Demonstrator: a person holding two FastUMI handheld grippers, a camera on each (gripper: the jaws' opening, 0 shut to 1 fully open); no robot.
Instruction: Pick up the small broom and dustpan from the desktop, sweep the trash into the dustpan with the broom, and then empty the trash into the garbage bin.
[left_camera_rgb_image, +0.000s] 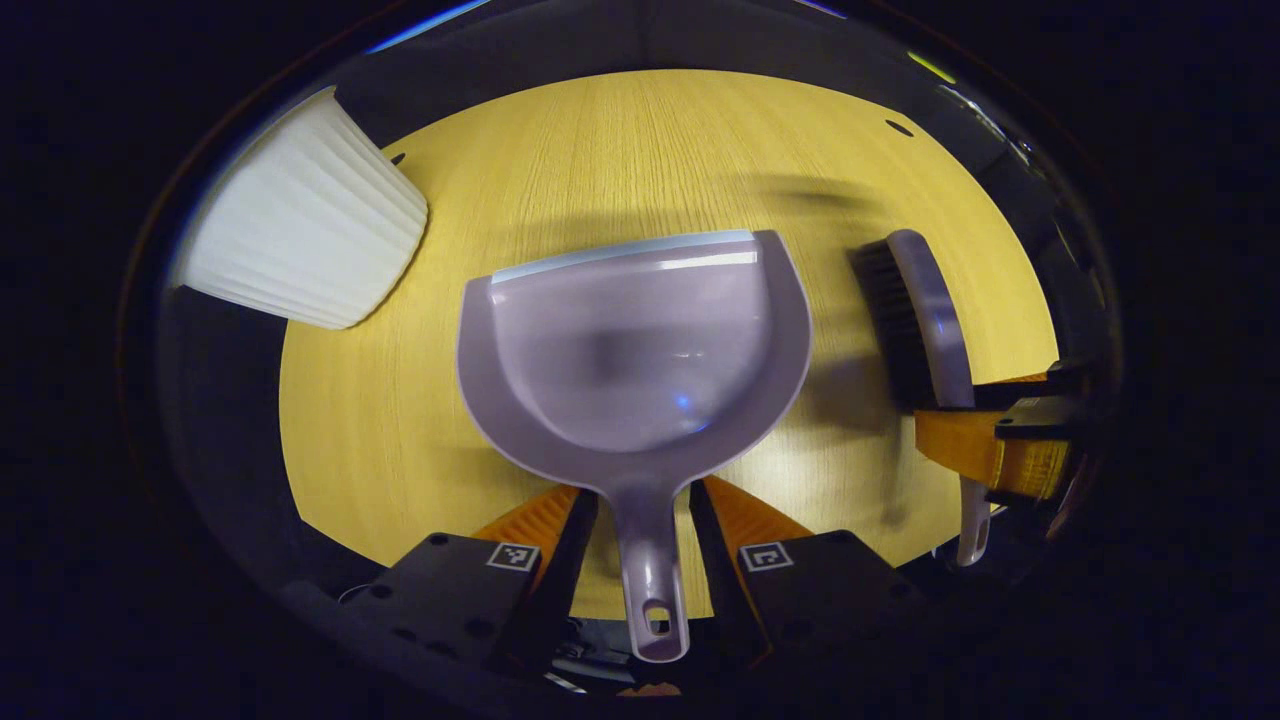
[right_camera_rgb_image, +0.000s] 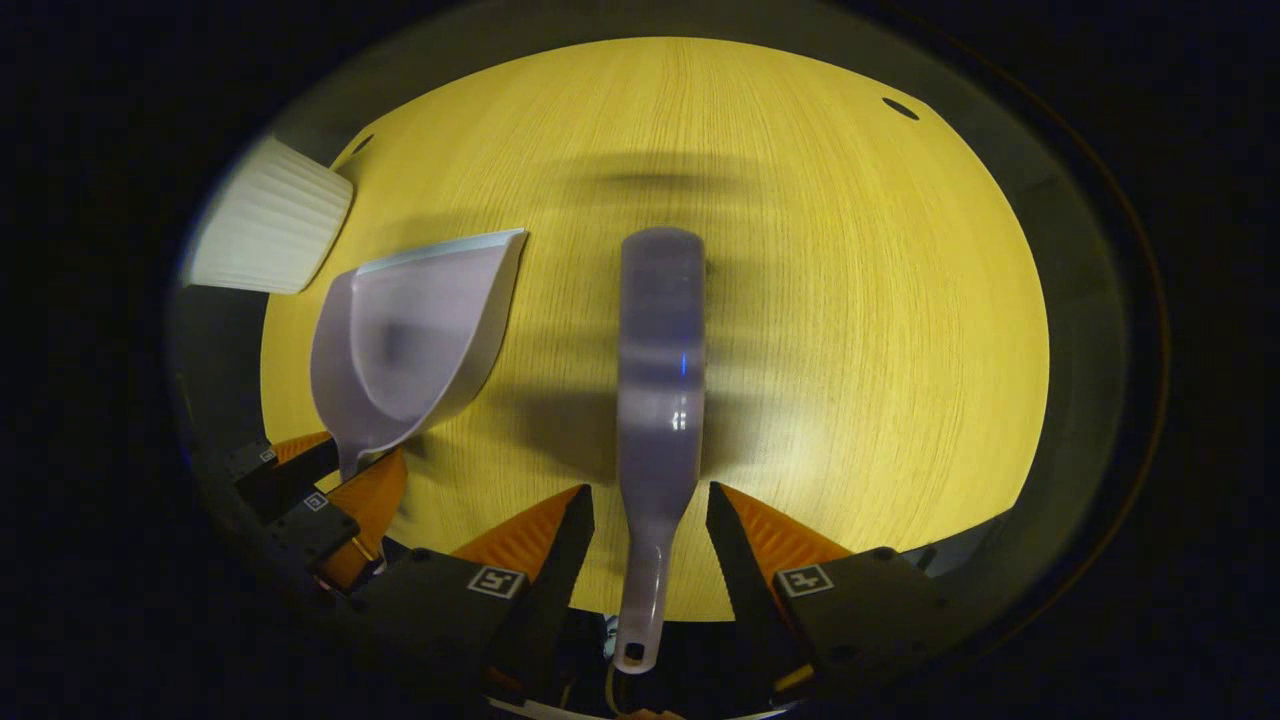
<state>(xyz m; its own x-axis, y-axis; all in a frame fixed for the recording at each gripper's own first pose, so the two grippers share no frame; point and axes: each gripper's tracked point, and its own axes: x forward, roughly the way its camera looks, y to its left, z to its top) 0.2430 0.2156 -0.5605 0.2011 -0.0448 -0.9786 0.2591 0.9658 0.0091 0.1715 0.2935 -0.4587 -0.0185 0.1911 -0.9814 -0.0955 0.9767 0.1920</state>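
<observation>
Left gripper view
- Dustpan (left_camera_rgb_image: 635, 350): lilac plastic, scoop facing away, front lip towards the far side of the desk (left_camera_rgb_image: 620, 140); the pan appears lifted or tilted above the wood, its shadow falling beneath.
- Left hand-held gripper (left_camera_rgb_image: 645, 535): fingers sit on either side of the dustpan's handle; whether both press on it cannot be told, as narrow gaps show at the sides.
- Garbage bin (left_camera_rgb_image: 300, 235): white, ribbed, at the far-left edge of the desk, well apart from the dustpan.
- Small broom (left_camera_rgb_image: 920, 320): to the right of the dustpan, dark bristles facing it, carried by the other hand-held gripper.

Right gripper view
- Small broom (right_camera_rgb_image: 660, 350): seen from its lilac back, pointing away, handle running down between the fingers.
- Right hand-held gripper (right_camera_rgb_image: 645, 545): fingers stand apart from the thin handle, with a clear gap on each side.
- Dustpan (right_camera_rgb_image: 420, 330): to the left, near the garbage bin (right_camera_rgb_image: 270, 230).
- Trash: none can be made out on the wood.

Handling
- Both tools: judged light, stiff, smooth plastic, probably slippery; best taken mid-handle, squarely, so they do not swivel.
</observation>
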